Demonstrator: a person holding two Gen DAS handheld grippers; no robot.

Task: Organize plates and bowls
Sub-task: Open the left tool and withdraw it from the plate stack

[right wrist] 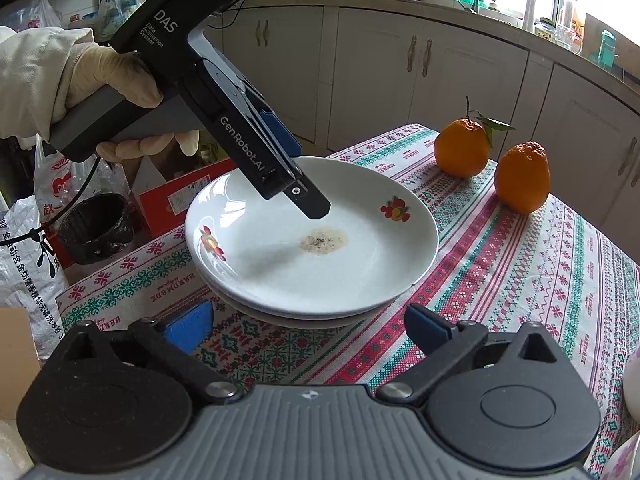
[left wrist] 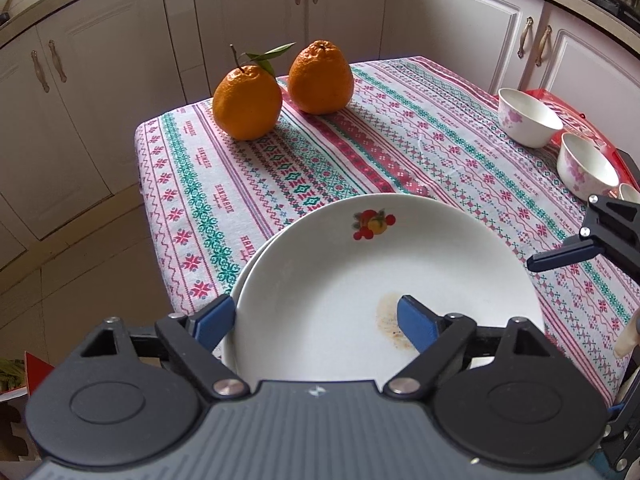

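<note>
The left claw [left wrist: 316, 320] stood apart astride the near rim of the top plate [left wrist: 384, 276], stacked to save worktop [left wrist: 248, 184] space, while the right claw [right wrist: 308, 328] waited apart beside it.

Bare patterned cloth on the counter [left wrist: 420, 148] lies between the stacked white ceramic plates [left wrist: 384, 280] and the two oranges [left wrist: 280, 92] beyond them. Right of the plates, two white floral bowls [left wrist: 556, 140] block passage.
</note>
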